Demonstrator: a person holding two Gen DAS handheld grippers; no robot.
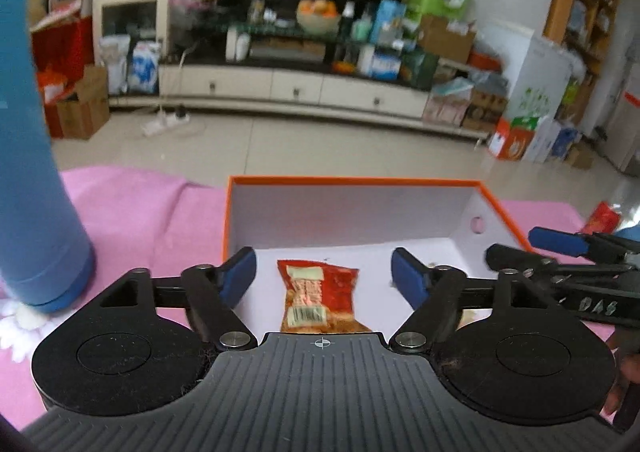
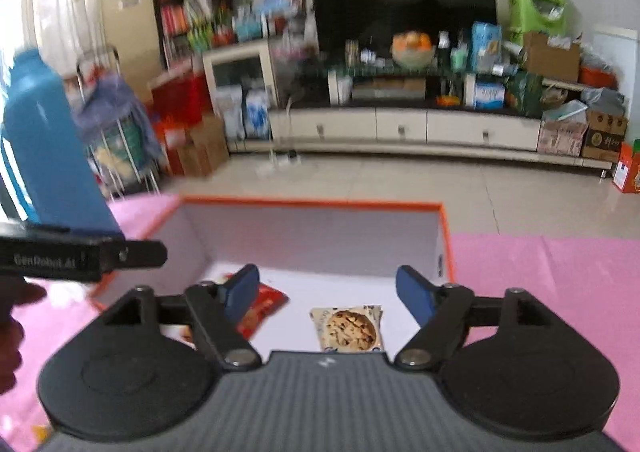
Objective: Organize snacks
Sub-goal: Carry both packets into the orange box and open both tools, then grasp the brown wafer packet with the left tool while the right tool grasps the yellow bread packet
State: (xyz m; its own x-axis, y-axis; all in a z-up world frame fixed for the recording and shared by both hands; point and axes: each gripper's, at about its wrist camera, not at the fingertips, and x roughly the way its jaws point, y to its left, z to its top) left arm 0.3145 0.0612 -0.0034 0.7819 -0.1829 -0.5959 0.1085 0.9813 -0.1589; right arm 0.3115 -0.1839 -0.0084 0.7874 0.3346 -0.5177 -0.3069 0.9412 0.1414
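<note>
An open box with an orange rim [image 1: 360, 180] and white inside sits on the pink cloth; it also shows in the right wrist view [image 2: 312, 203]. A red snack packet [image 1: 318, 298] lies on the box floor, below and between the fingers of my left gripper [image 1: 324, 276], which is open and empty. In the right wrist view the red packet [image 2: 262, 308] lies by the left finger. A cookie packet [image 2: 350, 328] lies on the box floor under my right gripper [image 2: 328, 294], which is open and empty. The right gripper's side [image 1: 560, 272] shows in the left wrist view.
A tall blue bottle [image 1: 28, 155] stands on the pink cloth [image 1: 140, 211] left of the box; it also shows in the right wrist view [image 2: 44, 139]. A red packet [image 1: 604, 217] lies right of the box. Beyond the table are the floor and a TV cabinet.
</note>
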